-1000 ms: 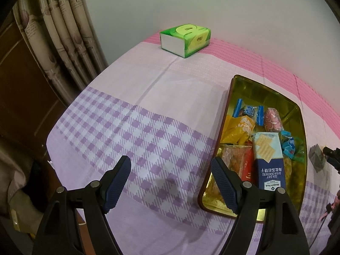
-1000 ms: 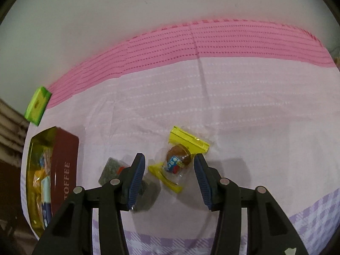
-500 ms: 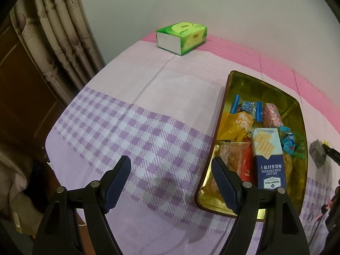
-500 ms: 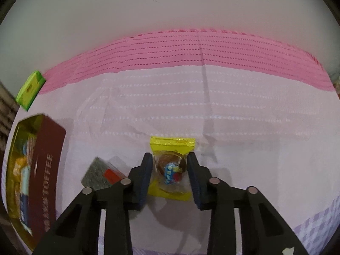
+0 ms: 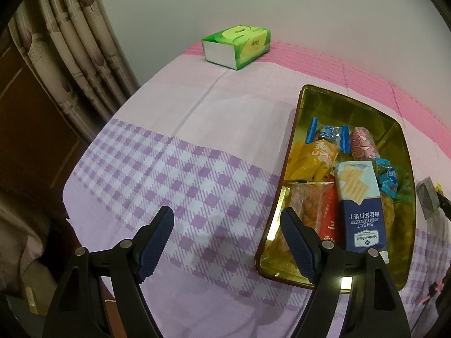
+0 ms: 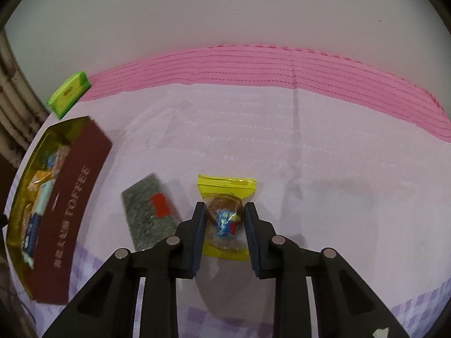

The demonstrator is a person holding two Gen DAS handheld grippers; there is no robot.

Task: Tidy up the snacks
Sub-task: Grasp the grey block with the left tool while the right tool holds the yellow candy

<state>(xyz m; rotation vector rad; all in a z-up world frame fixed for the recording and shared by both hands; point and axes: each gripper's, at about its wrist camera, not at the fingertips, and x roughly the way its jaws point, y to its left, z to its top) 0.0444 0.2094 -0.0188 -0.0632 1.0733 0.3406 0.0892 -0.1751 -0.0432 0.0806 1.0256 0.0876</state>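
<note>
Your right tool (image 6: 222, 229) has just clamped shut on the yellow-edged snack packet (image 6: 225, 217), which a second ago sat loose between wide jaws, so the pick is made and only the lift is left; it's still on the worktop (image 6: 324, 155), grey packet (image 6: 149, 208) just left of it. Left tool (image 5: 227, 242) hasn't changed: open, empty, hanging over the checked cloth by the near-left corner of the toffee tin (image 5: 324, 95). Farther left in the right view, that tin already holds most snacks, so I'd say this packet goes there next.
</note>
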